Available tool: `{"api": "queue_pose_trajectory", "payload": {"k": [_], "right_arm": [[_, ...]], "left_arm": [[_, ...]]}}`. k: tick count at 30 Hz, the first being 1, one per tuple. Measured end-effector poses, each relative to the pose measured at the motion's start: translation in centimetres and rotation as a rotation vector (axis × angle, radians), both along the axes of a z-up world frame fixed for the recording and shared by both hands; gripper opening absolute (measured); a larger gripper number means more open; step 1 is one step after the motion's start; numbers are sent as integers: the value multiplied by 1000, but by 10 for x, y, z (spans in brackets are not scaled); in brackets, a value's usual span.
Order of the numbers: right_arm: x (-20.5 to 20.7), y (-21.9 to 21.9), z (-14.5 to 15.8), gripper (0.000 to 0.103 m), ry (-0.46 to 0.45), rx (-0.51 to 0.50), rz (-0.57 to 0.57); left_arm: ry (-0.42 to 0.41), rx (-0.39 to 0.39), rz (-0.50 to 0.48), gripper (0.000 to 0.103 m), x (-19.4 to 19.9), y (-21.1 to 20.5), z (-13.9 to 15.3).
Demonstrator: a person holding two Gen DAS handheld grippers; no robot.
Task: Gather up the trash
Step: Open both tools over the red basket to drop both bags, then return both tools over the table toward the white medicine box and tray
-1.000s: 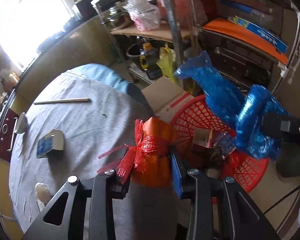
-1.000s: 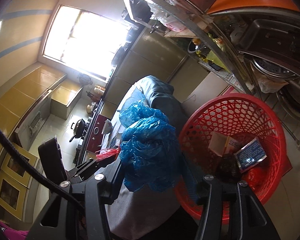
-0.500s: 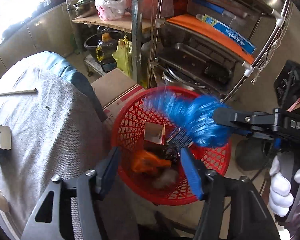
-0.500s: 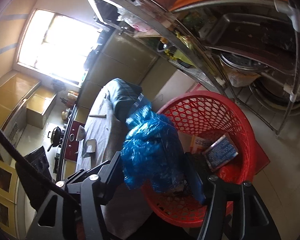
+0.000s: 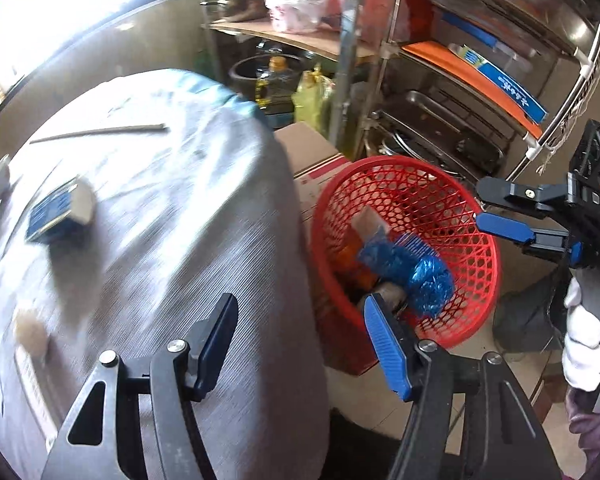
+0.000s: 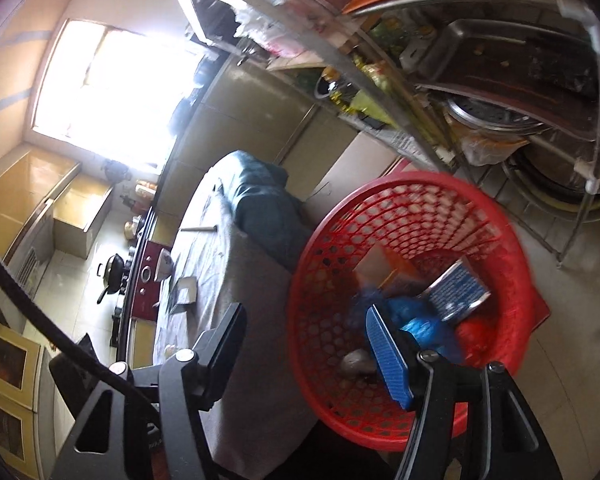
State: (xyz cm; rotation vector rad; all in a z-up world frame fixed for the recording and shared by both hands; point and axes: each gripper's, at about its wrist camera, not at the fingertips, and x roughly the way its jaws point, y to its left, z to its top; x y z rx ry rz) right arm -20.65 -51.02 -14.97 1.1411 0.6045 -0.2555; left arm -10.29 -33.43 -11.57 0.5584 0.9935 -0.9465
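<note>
The red mesh basket (image 5: 490, 240) (image 6: 300, 280) stands on the floor beside the table. Inside it lie a crumpled blue plastic bag (image 5: 420, 272) (image 6: 420, 326), an orange bundle (image 5: 348, 256), a blue-printed packet (image 6: 456, 288) and other scraps. My left gripper (image 5: 300, 300) hovers over the table edge and the basket's near rim; its jaws are opening with nothing between them. My right gripper (image 6: 305, 309) (image 5: 480, 204) is open and empty above the basket, held by a white-gloved hand (image 5: 584, 344). On the table lie a small blue-and-white box (image 5: 58, 212) (image 6: 184, 290) and a thin stick (image 5: 100, 131).
A grey cloth covers the table (image 5: 160, 240), which also bears a pale lump (image 5: 30, 330) near its left edge. A cardboard box (image 5: 312, 156) sits behind the basket. A metal shelf rack (image 5: 440, 80) with pans and trays stands close behind.
The left gripper let go of the orange net-wrapped bundle into the basket and swung left over the table. The right gripper opened, and the blue bag dropped into the basket.
</note>
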Motion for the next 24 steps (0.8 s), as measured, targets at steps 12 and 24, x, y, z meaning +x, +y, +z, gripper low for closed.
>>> {"api": "queue_pose_trajectory", "payload": {"k": [12,24], "right_arm": [[42,57,26,66,-41,-56,136],[88,123,41,66,-15,-104,284]], "left_arm": [[-134,-18,140,72,6,106,24],[-154,-12,460,72,48,238,18]]}}
